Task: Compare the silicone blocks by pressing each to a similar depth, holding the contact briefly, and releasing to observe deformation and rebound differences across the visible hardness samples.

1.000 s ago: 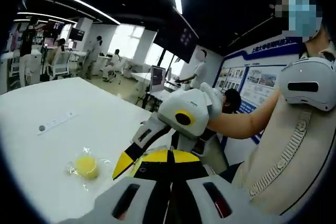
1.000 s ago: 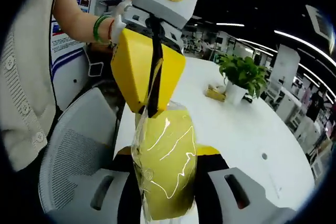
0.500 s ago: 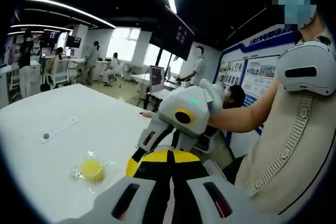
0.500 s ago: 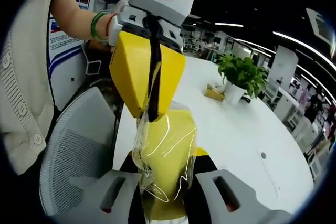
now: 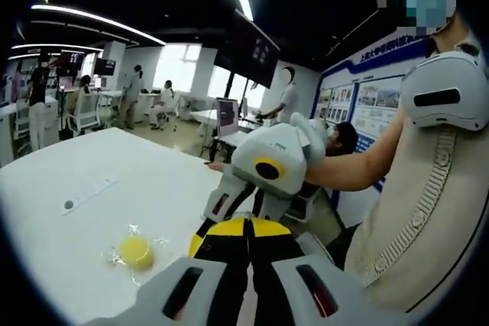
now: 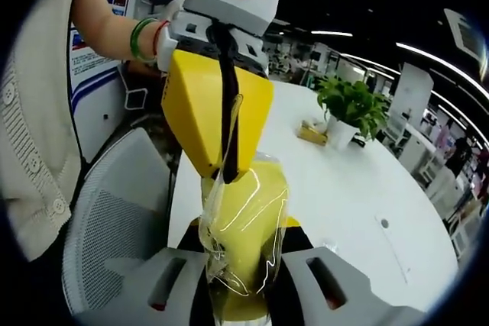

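A yellow silicone block (image 6: 246,227) in a clear plastic bag stands between the jaws of my right gripper (image 6: 244,253), which is shut on it. From above, my left gripper (image 6: 227,177) has its yellow jaws shut on the bag's top edge. In the left gripper view, my left gripper (image 5: 246,228) shows its jaws pressed together, with my right gripper (image 5: 205,236) reaching in from the right to meet them. A second yellow block (image 5: 136,251) in crinkled wrap lies alone on the white table (image 5: 92,219), left of both grippers.
A power strip (image 5: 88,192) lies farther back on the table. A potted plant (image 6: 348,112) and a small yellow item (image 6: 312,135) stand on the table beyond. A grey mesh chair (image 6: 114,219) is at the table's edge. The person's torso (image 5: 428,211) is close on the right.
The bagged block sits slightly lower between my right jaws and its bag is more crumpled. My left gripper has stayed shut on the bag's top; both views shifted a little.
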